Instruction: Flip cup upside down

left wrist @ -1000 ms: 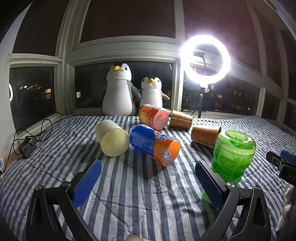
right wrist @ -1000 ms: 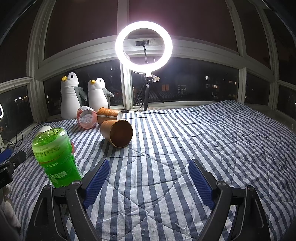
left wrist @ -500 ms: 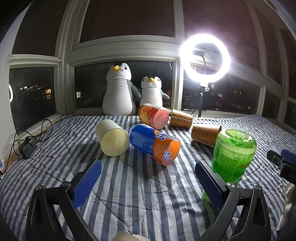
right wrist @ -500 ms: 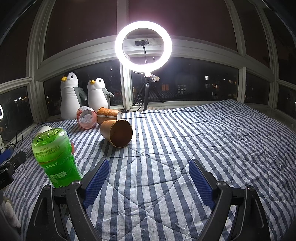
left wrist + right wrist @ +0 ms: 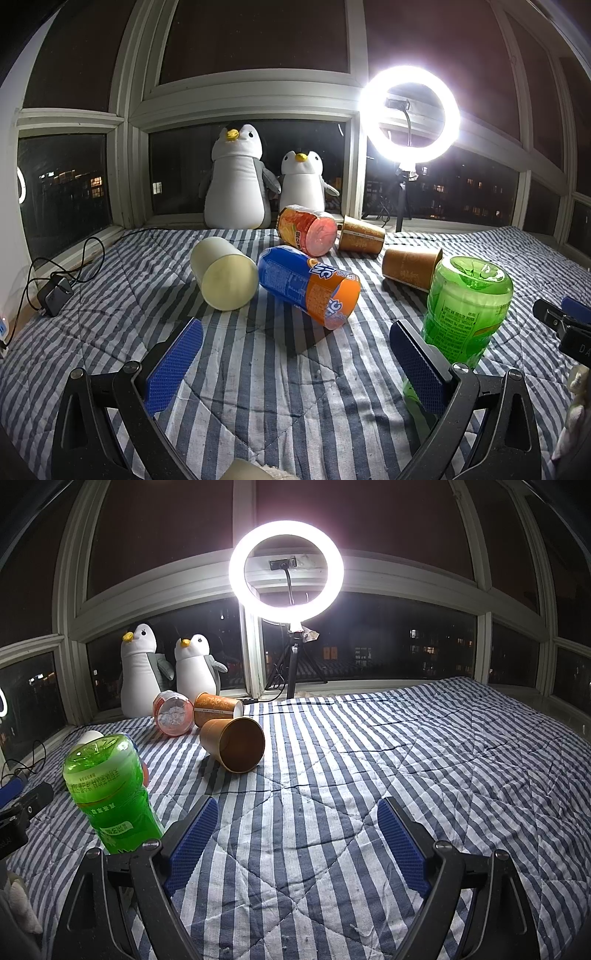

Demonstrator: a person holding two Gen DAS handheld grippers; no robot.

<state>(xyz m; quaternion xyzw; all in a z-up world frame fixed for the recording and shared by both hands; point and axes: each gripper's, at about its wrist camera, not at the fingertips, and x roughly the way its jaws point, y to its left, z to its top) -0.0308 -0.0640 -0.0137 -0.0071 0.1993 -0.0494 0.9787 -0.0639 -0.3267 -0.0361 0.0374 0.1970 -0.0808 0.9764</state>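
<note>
- Both grippers hover over the striped quilt (image 5: 406, 746) with nothing between their blue pads: the left gripper (image 5: 295, 363) has its jaws spread wide, and so does the right gripper (image 5: 297, 843).
- Just beyond the left gripper's right pad stands a green bottle-shaped cup (image 5: 466, 310), base upward, on the quilt; in the right wrist view it is just left of that gripper's left finger (image 5: 110, 790).
- On their sides lie a cream cup (image 5: 224, 272), a blue-and-orange cup (image 5: 310, 286) just beside it, and a red-orange cup (image 5: 307, 229) further back.
- Two brown paper cups also lie on their sides: one near the green cup (image 5: 410, 266), one by the window (image 5: 361, 234).
- Two plush penguins (image 5: 236, 181) sit against the window, with a lit ring light (image 5: 410, 114) to their right.
- A charger with cable (image 5: 55, 291) rests at the quilt's left edge.
</note>
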